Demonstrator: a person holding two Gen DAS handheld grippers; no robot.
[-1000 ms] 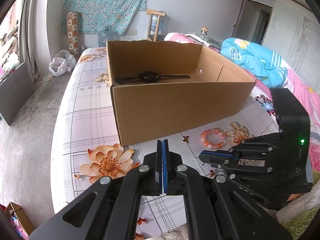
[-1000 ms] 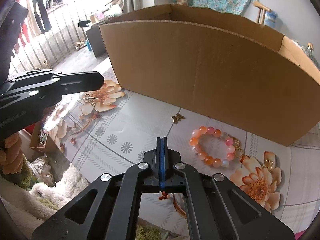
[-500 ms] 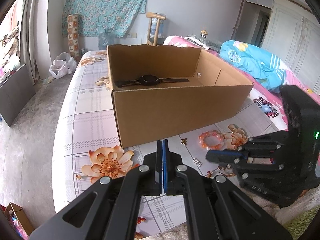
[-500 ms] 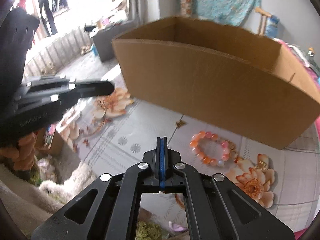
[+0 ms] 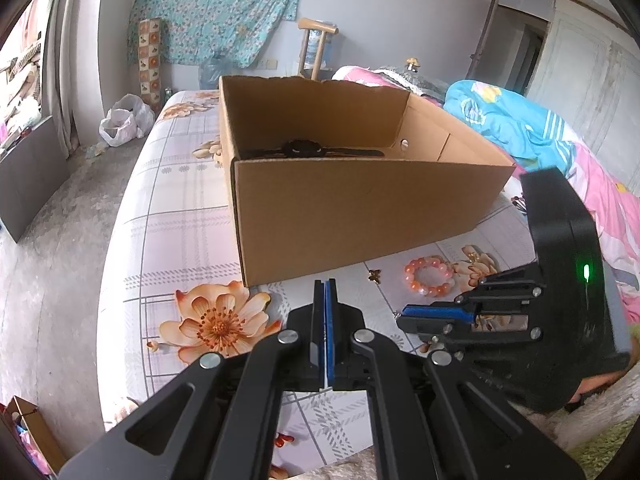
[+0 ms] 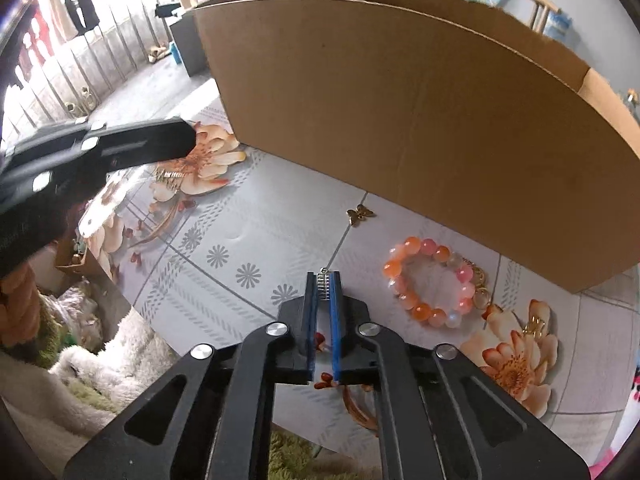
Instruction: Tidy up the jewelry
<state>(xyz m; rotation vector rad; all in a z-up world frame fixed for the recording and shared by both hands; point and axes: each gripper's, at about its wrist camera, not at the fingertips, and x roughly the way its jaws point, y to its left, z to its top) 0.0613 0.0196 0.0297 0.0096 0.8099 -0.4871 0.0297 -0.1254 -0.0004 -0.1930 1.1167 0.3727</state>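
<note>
A brown cardboard box (image 5: 360, 208) stands on the flowered table and holds a black wristwatch (image 5: 308, 149). An orange and pink bead bracelet (image 6: 434, 282) and a small gold butterfly charm (image 6: 359, 215) lie in front of the box. My right gripper (image 6: 325, 280) is shut on a small silver ribbed jewelry piece (image 6: 324, 281) between its tips, low over the table. It also shows in the left wrist view (image 5: 404, 314). My left gripper (image 5: 325, 286) is shut and empty, hovering left of the right one.
A gold hair clip (image 6: 170, 175) lies on a printed flower near the left gripper (image 6: 188, 138). A small gold piece (image 6: 534, 326) rests on the flower at right. Bedding (image 5: 512, 128) lies behind the box. The table edge drops to a fluffy rug (image 6: 96, 364).
My right gripper has dropped toward the table and now has the silver ribbed piece pinched between its tips; earlier its pads were pressed together with nothing between. The left gripper stayed shut.
</note>
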